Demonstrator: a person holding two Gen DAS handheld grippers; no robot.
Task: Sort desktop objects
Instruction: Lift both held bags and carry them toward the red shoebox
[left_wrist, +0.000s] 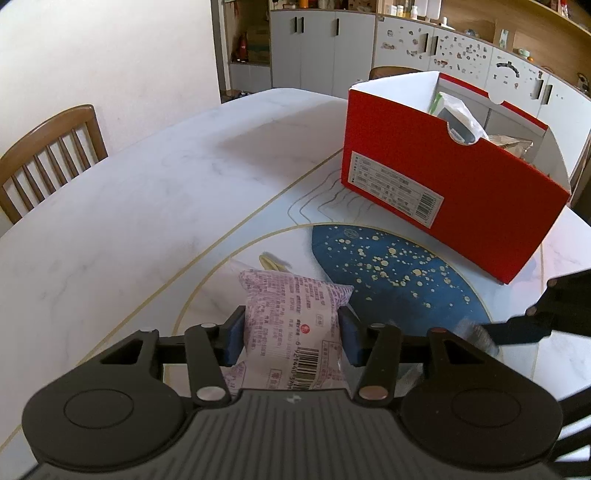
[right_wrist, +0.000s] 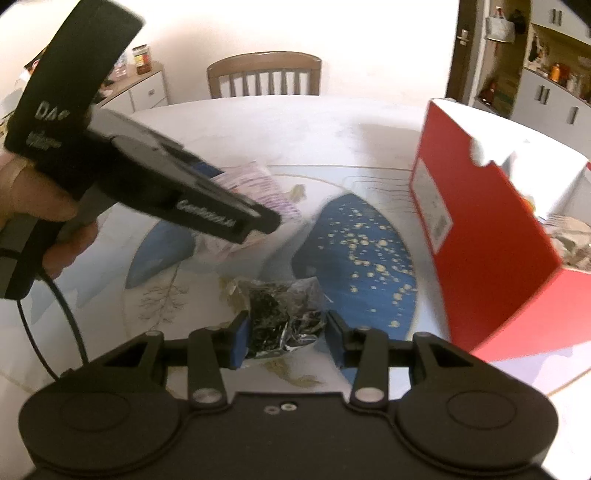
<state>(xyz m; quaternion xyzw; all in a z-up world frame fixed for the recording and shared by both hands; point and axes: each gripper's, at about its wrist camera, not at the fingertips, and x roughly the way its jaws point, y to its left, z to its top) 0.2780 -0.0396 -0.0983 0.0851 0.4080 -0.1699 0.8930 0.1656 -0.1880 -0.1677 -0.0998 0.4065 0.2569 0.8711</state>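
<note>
Left tongs (left_wrist: 291, 338) clamped on a pink printed packet (left_wrist: 295, 325), blue pads pressed against both its sides, barcode end turned toward the camera, far end of the packet out over the desk (left_wrist: 129, 206). Right tongs (right_wrist: 288, 338) closed on a clear crinkled bag of dark dried bits (right_wrist: 284, 317), left pad against the bag and right pad at its crumpled edge; motion blur there, so full contact on the right side hard to confirm. Bag low over the blue speckled patch (right_wrist: 354, 240) of the desk pattern, just short of the red box (right_wrist: 491, 236). Red box upright and open at the top, white inside, label on its long side, standing at the far right of the desk, well apart from the pink packet. Already inside the box: a wrapped grey item (left_wrist: 461, 122) and some crumpled packaging (left_wrist: 513, 142). From the right wrist view, left gripper body (right_wrist: 155, 177) crossing the upper left of the picture, gripped by a hand (right_wrist: 33, 199), cable trailing below. Wooden chairs (left_wrist: 48, 155) beyond the far edge of the desk; grey cabinets (left_wrist: 317, 48) along the wall behind.
</note>
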